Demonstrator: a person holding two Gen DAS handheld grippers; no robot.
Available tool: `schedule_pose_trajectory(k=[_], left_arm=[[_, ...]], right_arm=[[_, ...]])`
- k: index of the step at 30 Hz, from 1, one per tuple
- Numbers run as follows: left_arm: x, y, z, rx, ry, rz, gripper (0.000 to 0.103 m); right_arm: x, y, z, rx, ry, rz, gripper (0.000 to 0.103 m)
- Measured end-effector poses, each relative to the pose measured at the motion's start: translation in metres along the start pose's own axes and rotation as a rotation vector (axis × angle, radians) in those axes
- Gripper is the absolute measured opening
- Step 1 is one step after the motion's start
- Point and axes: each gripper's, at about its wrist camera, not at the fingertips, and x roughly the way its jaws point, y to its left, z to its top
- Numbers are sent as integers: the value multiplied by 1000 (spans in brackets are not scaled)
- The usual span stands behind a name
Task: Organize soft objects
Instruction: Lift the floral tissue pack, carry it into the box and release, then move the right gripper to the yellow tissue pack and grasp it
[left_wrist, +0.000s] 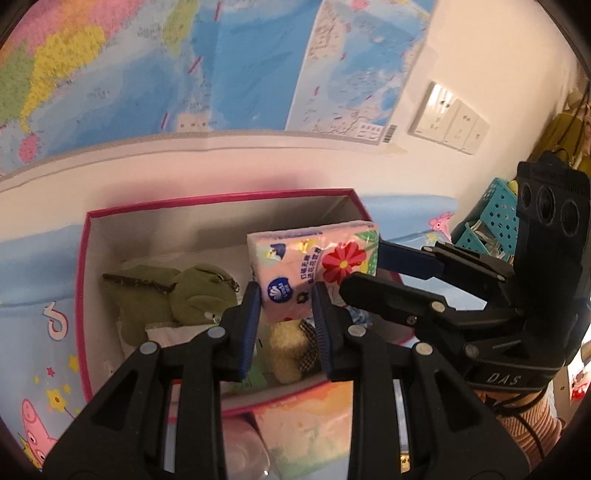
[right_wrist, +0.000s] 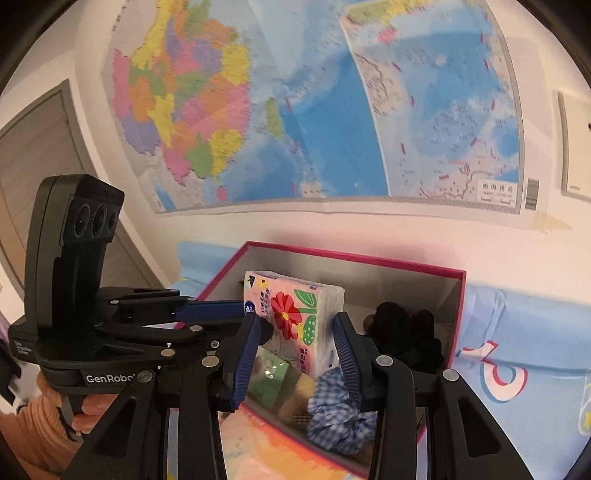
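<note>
A pink tissue pack printed with a red flower hangs over an open box with a magenta rim. My left gripper is shut on the pack's near lower end, a blue pad on each side. My right gripper comes in from the right and clamps the flower end. In the right wrist view the tissue pack sits between my right gripper's pads, and the left gripper's fingers reach it from the left. Inside the box lie a green plush, a yellow plush, a dark plush and a blue checked cloth.
The box stands on a light blue cartoon-print sheet against a white wall with a large map. A teal perforated basket stands at the right and wall sockets are above it. A person's hand in a striped sleeve holds the left gripper.
</note>
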Motion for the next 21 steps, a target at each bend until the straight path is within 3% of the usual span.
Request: schedule_pose_trajectory(k=[11,15,21], left_arm=[[34,6,22,-63,82,39,29],[24,7,20,-53,48,75,29],[-4,-6,3,33,-26,62,29]], right_arm=[[29,-29,6,81,43,-48,43],[26,-33,3,95,39,-71,44],[6,-26,-9,64,30,-62,44]])
